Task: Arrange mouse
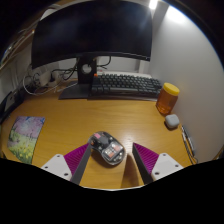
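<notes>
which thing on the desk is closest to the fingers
The grey mouse, lying between the open fingers. The orange bottle, small grey object and keyboard all lie farther off.

No text, label, brand, number or sign can be read anywhere. The keyboard (125, 84) keys are too small to make out, the monitor (92, 32) screen is dark, the orange bottle (168, 98) shows no readable label, and the printed sheet (26, 137) on the worktop (70, 120) carries colours but no legible words. The mouse (108, 148) bears no mark that can be read.
</notes>
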The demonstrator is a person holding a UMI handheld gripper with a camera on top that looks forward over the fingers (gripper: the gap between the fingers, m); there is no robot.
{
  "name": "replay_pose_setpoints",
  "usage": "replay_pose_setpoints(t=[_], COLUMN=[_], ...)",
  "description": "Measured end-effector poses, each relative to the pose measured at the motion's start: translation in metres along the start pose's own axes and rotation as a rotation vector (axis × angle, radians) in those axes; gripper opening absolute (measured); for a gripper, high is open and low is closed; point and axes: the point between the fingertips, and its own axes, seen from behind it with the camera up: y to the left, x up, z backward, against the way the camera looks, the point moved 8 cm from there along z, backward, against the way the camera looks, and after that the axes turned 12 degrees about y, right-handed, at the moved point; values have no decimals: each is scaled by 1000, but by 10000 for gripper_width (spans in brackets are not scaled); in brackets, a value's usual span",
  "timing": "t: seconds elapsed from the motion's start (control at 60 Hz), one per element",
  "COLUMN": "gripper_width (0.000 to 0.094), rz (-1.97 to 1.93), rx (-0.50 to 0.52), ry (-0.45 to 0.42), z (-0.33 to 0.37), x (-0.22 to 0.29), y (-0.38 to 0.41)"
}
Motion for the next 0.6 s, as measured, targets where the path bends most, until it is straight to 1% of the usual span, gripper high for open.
replay_pose_setpoints(t=[0.2,0.383,0.45,0.517,0.6], gripper_width=[870,857,550,486,436], rz=[1,1,-12,5,16], rx=[-18,-12,35,-3,-28], ry=[8,-16,-9,-13,-18], z=[-24,-33,-35,-34,-34], x=[18,29,28,27,27], y=[-8,-12,-4,-5,-1])
